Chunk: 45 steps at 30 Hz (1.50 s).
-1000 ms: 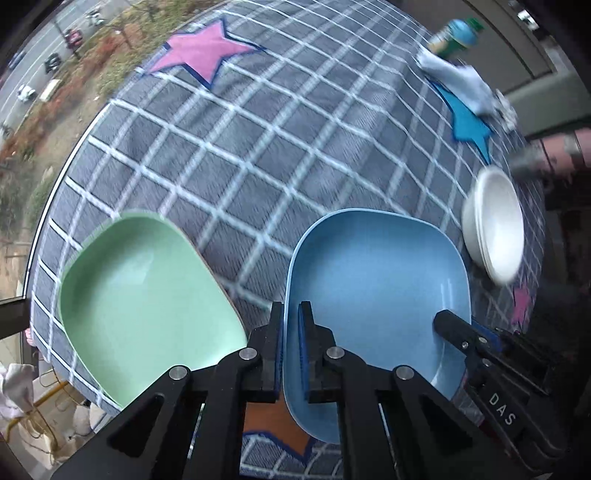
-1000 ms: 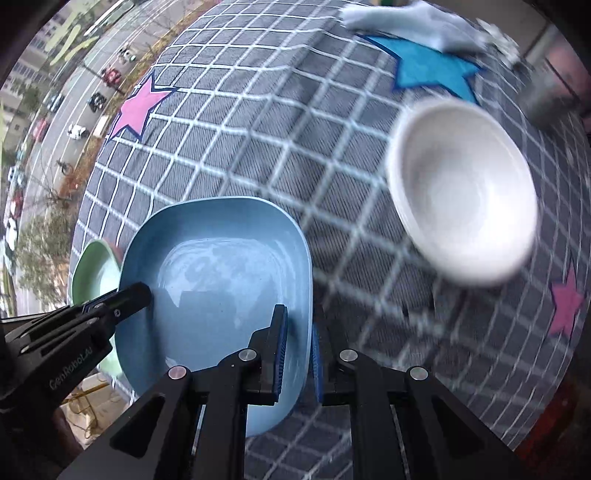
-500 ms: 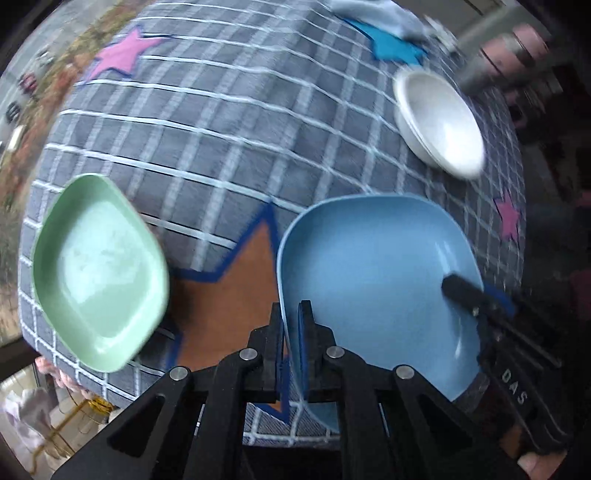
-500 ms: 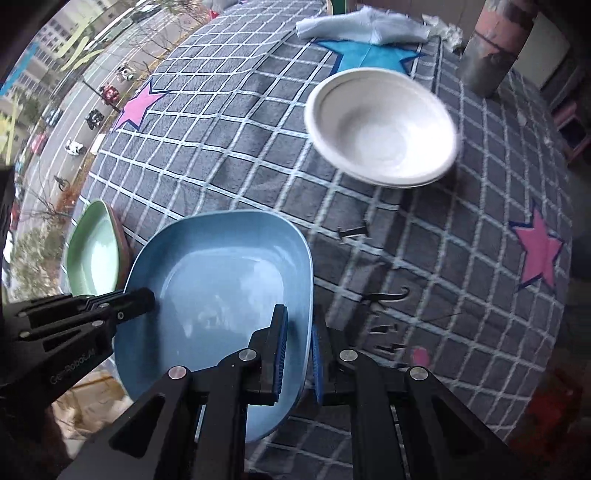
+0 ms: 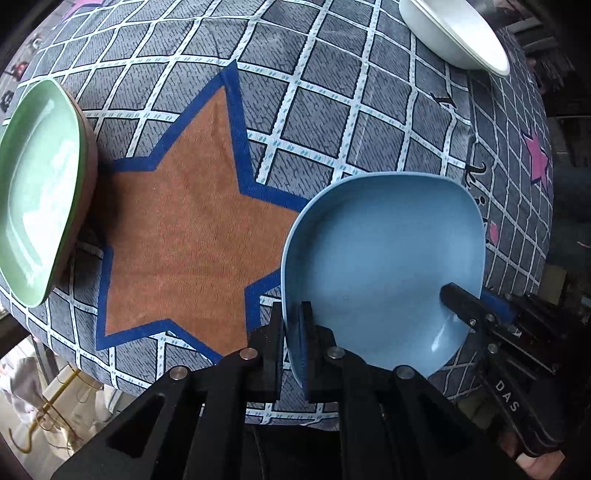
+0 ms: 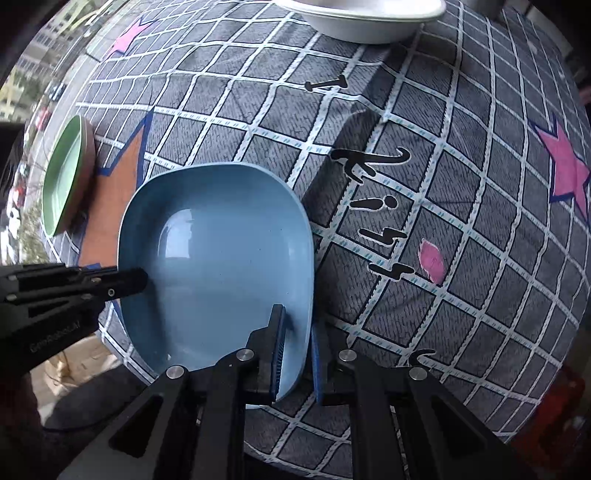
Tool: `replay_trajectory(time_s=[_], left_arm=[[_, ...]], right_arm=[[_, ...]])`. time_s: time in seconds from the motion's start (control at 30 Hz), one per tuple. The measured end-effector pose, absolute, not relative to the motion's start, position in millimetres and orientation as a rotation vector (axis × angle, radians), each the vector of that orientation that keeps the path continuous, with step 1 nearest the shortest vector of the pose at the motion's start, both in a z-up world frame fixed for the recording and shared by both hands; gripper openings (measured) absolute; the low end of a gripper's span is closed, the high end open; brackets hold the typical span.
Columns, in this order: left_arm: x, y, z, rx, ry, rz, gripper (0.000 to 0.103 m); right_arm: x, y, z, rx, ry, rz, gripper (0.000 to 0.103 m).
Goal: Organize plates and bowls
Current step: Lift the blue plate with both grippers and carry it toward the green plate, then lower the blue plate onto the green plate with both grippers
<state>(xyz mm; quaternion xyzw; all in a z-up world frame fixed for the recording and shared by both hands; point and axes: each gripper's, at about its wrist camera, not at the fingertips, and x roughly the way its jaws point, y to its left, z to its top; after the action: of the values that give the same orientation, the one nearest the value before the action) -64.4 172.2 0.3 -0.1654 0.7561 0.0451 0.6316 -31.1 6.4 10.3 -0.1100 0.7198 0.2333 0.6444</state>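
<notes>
A light blue squarish plate (image 5: 384,258) is held near the table's front edge by both grippers. My left gripper (image 5: 293,332) is shut on its left rim. My right gripper (image 6: 297,332) is shut on its right rim; the plate also shows in the right wrist view (image 6: 221,258). A green plate (image 5: 33,158) sits on a brown plate at the table's left edge, also in the right wrist view (image 6: 64,173). A white bowl (image 5: 454,29) stands at the far right of the table, and shows in the right wrist view (image 6: 362,18).
The table wears a grey checked cloth (image 5: 332,92) with an orange star (image 5: 184,221), pink stars (image 6: 565,170) and black lettering (image 6: 373,162). The table's front edge drops off just below the blue plate.
Both grippers have carried the blue plate back and down toward the table's front edge. The green plate and the white bowl now lie farther from it, and the orange star is uncovered.
</notes>
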Motion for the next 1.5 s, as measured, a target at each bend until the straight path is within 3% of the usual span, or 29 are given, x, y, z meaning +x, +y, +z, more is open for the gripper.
replay_trajectory(time_s=[0.23,0.87,1.23,1.5], left_arm=[[-52,159,0,-0.341,1.730,0.115,0.008],[-18,117,87,-0.181,1.551,0.195,0.009],[-21,140,101,-0.207,1.518,0.184,0.010],[-42,200,102,-0.323,1.518,0.218,0.010]], right_arm=[[-15,8,9,-0.222,1.685,0.530,0.013],[39,-15,81,-0.158,1.573,0.592,0.013],[45,4,108,-0.223,1.533,0.605,0.013],[17,68,114,-0.338,1.513,0.634,0.013]])
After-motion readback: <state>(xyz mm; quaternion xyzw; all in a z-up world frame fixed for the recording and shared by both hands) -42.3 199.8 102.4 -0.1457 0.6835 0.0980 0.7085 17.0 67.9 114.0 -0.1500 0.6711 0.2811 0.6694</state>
